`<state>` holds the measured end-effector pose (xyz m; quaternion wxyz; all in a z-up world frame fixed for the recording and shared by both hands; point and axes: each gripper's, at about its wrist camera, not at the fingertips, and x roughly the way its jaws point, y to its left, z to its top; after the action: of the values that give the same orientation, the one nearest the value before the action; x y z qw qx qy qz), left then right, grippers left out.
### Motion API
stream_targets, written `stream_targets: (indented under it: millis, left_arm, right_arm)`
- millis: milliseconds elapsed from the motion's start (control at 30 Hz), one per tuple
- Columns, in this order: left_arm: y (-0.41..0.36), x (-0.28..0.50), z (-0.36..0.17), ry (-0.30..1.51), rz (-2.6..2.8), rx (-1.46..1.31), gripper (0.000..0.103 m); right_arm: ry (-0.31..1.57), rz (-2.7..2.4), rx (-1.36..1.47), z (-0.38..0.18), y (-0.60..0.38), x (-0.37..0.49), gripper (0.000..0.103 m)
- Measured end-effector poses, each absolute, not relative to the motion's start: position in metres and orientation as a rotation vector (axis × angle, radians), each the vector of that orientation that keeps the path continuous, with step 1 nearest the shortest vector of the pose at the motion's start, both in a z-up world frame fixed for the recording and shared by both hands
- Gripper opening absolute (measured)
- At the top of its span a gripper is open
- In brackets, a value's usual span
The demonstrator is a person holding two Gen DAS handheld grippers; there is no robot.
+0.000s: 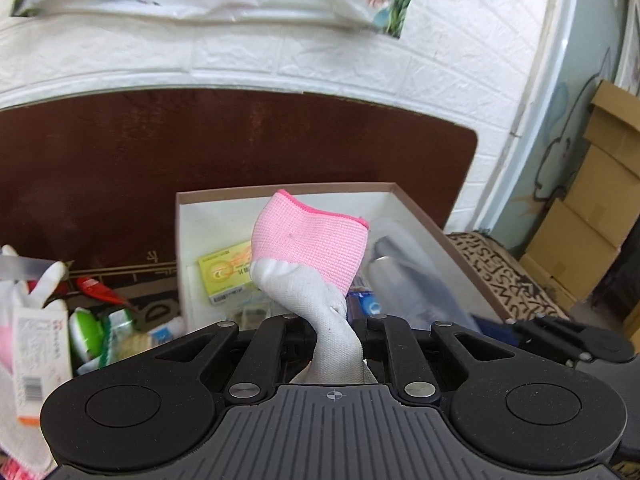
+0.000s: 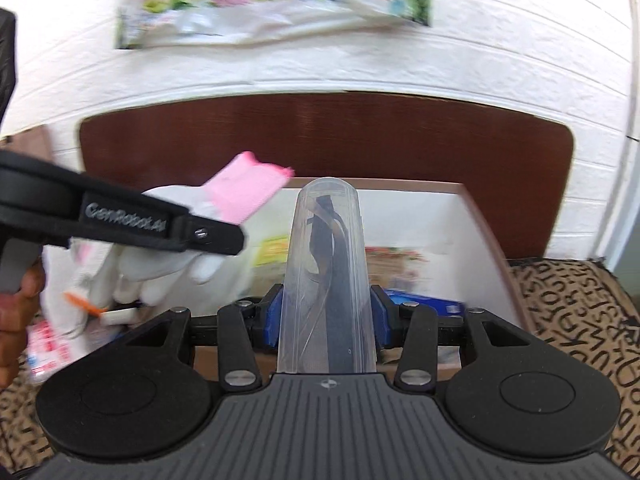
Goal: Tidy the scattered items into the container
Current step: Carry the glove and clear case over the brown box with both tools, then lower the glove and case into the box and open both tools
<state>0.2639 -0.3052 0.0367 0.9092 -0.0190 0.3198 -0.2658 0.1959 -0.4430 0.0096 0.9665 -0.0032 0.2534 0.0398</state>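
My left gripper (image 1: 334, 320) is shut on a white glove with a pink cuff (image 1: 316, 256); the cuff sticks up over the near left part of the open white box (image 1: 280, 191). In the right wrist view my right gripper (image 2: 326, 316) is shut on a clear plastic case (image 2: 328, 264) with a dark item inside, its blue pads (image 2: 272, 320) pressing on both sides. The case hangs over the box (image 2: 476, 220). The left gripper (image 2: 224, 238) and its glove (image 2: 248, 188) show at the left, blurred. A yellow-green packet (image 1: 224, 272) lies in the box.
Loose items lie left of the box: a white barcode carton (image 1: 38, 352), a green and white piece (image 1: 86, 332) and a red packet (image 1: 98, 290). A letter-print cloth (image 1: 504, 276) covers the surface. A brown board (image 1: 240, 140) stands behind, cardboard boxes (image 1: 592, 216) at the right. A hand (image 2: 20, 300) holds the left gripper.
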Motion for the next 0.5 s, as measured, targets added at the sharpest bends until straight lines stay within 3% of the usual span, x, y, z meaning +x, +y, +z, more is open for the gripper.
stream_targets:
  millis: [500]
  left_arm:
    - [-0.365,0.335,-0.011,0.774,-0.505,0.023,0.008]
  right_arm:
    - [0.662,-0.018,0.010,-0.023,-0.495,0.276,0.049]
